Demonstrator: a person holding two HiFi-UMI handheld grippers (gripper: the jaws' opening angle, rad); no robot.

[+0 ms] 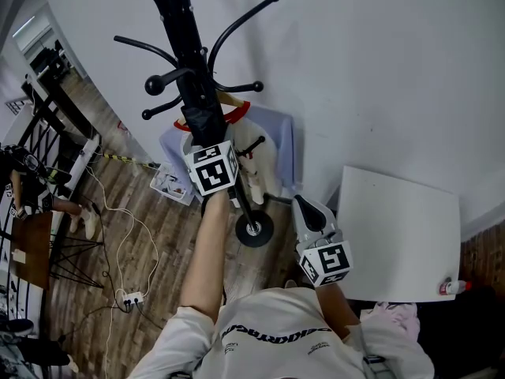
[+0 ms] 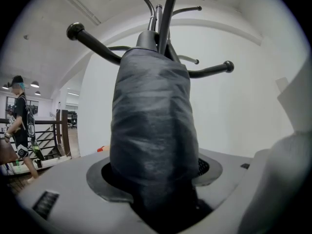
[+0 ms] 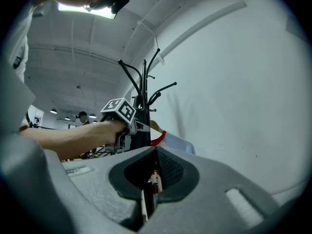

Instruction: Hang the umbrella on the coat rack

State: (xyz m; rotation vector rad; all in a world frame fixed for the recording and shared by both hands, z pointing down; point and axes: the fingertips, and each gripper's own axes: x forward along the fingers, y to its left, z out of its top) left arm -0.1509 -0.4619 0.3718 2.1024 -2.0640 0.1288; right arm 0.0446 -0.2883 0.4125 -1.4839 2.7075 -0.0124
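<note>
Umbrella (image 2: 153, 121) judged light, soft, slippery; clamped mid-length in left tongs (image 2: 156, 191) by rack (image 2: 165, 13); right tongs (image 3: 152, 177) closed, empty

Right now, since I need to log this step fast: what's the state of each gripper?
Left gripper: closed on the folded black umbrella.
Right gripper: closed, holding nothing.

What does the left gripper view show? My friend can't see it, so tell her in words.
A dark folded umbrella, clamped in the left gripper, fills the middle. Behind it, the hooks of a black coat rack spread against a white wall.
</note>
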